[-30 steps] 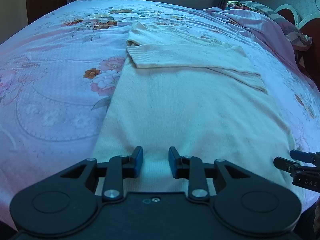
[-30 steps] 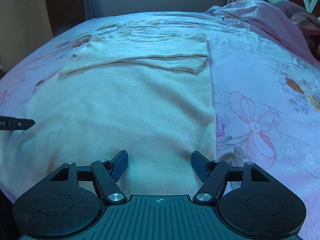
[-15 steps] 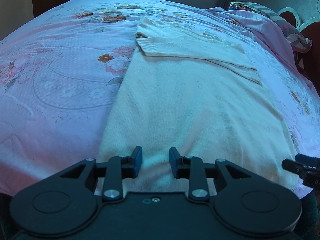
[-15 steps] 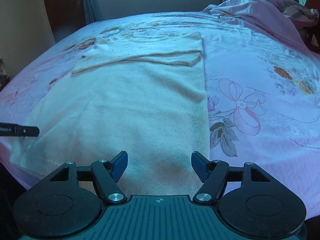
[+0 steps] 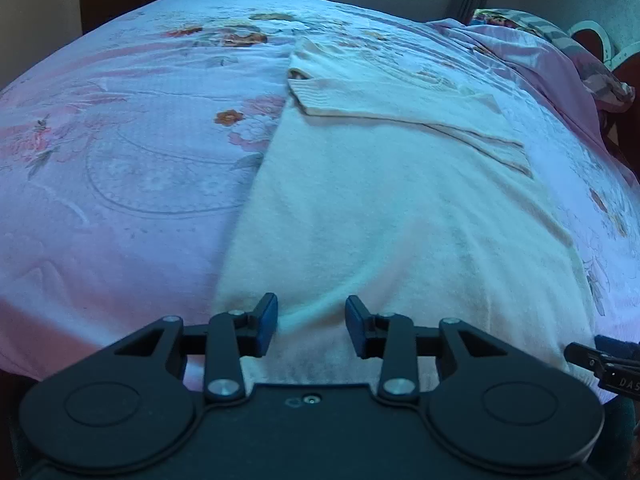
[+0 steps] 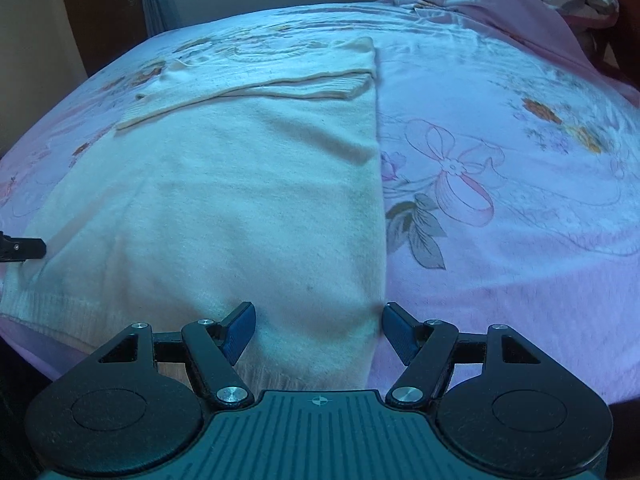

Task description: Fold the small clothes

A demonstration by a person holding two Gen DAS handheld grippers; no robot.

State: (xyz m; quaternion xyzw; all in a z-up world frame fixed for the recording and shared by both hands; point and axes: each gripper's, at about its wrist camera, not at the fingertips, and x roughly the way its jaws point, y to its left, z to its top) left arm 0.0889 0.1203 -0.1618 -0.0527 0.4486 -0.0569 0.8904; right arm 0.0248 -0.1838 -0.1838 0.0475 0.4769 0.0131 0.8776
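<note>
The sweater (image 5: 392,208) is plain cream-white, with ribbed knit at the cuffs and the hem. The bedsheet (image 6: 520,200) under it is pale pink and lilac, printed with a big pink ribbon bow, grey-green leaves and small orange and red flowers. At the far corner lies a crumpled pink blanket (image 6: 500,12). Both grippers are black with blue pads (image 6: 240,330); the right gripper (image 6: 319,330) has a grey-green ribbed body.
</note>
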